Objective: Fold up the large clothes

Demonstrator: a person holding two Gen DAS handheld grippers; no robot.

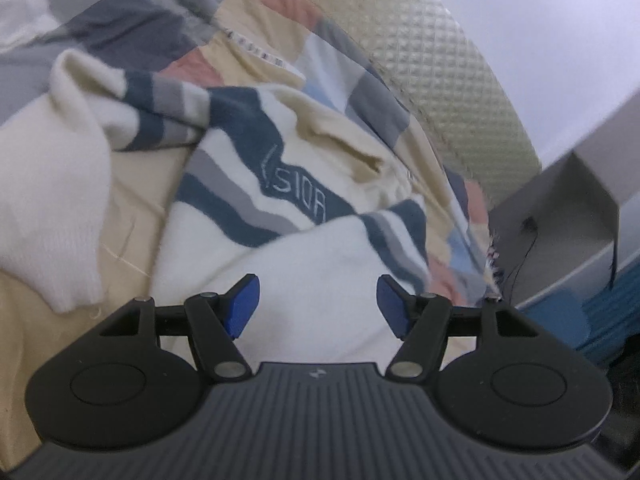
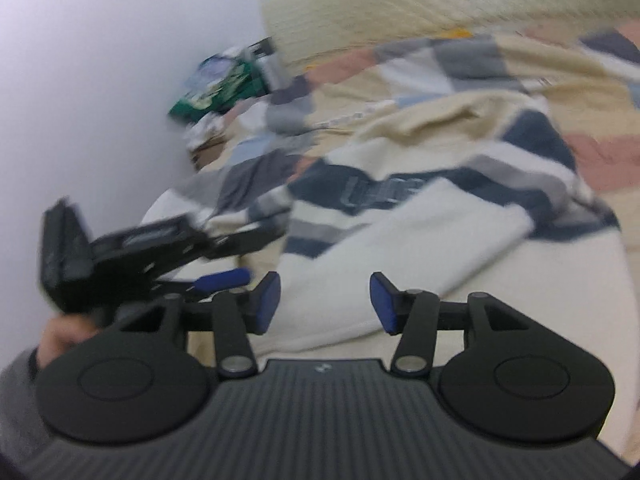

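Two hand-held grippers, left hand-held gripper (image 1: 318, 306) and right hand-held gripper (image 2: 325, 303), jaws apart, over striped sweater (image 1: 280, 184)

The sweater (image 1: 256, 184) lay crumpled on the quilt (image 1: 360, 80) spread over the bed, the headboard (image 1: 440, 80) behind it; a pile of items (image 2: 224, 84) sat against the wall
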